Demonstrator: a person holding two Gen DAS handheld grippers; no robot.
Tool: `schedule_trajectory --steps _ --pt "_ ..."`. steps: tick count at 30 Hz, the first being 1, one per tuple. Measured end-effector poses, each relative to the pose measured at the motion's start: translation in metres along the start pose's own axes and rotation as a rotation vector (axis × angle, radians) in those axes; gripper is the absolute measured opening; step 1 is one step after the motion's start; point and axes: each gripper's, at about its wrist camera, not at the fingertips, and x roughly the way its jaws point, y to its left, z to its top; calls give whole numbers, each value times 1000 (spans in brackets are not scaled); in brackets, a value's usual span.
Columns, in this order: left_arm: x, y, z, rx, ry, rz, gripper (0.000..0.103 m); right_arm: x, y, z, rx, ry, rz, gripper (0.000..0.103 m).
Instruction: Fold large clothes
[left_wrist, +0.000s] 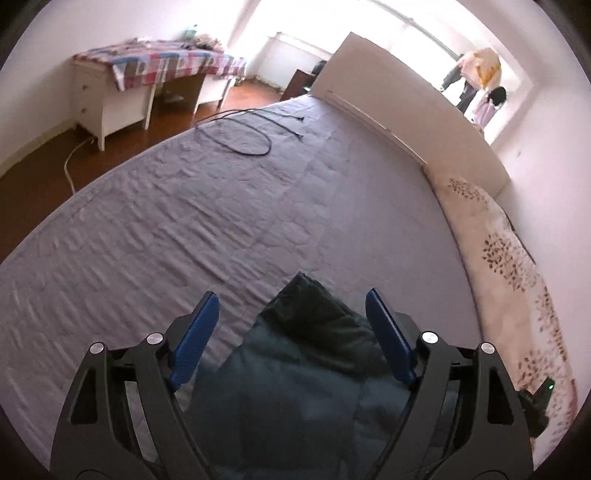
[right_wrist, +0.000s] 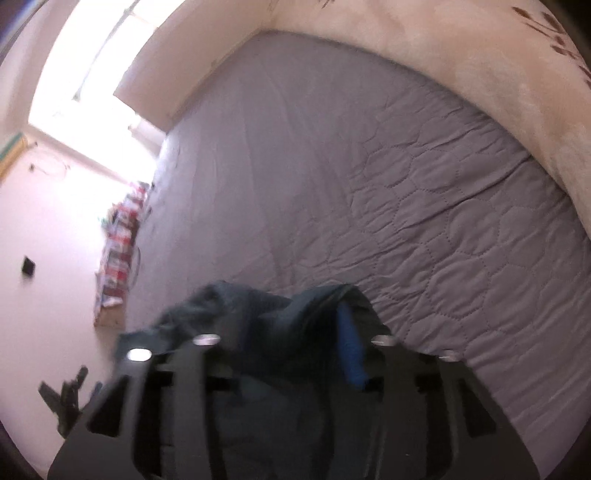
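Dark garment (left_wrist: 295, 354) lies directly under and between the fingers of the left gripper (left_wrist: 291, 310), whose jaws stand wide w/ nothing held; its long axis runs fwd along the fingers toward the far end of the grey quilted bed (left_wrist: 184, 229). Right gripper (right_wrist: 295, 332) sits in bunched folds of the same cloth (right_wrist: 258, 317), but w/ blur and fabric over the fingers, cannot tell whether it grips. Judgement: left is better placed to close on the fwd edge.

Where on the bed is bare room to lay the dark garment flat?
The grey quilt is bare between the dark garment and the black cable. The floral bedding crowds the wall side.
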Motion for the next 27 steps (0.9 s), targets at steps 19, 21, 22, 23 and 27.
schedule_trajectory --steps 19,21,22,23,27 --pt "-87 70 -138 19 89 110 81 58 149 -147 -537 151 -47 23" --pt "-87 75 -146 -6 116 95 82 92 140 -149 -514 195 -133 21" --pt "-85 77 -149 -22 127 81 84 100 139 -151 -536 178 -152 20" --pt "-84 81 -152 -55 144 59 86 103 143 -155 -570 158 -176 20" --pt "-70 89 -159 -177 197 -15 87 101 153 -163 -573 147 -221 20"
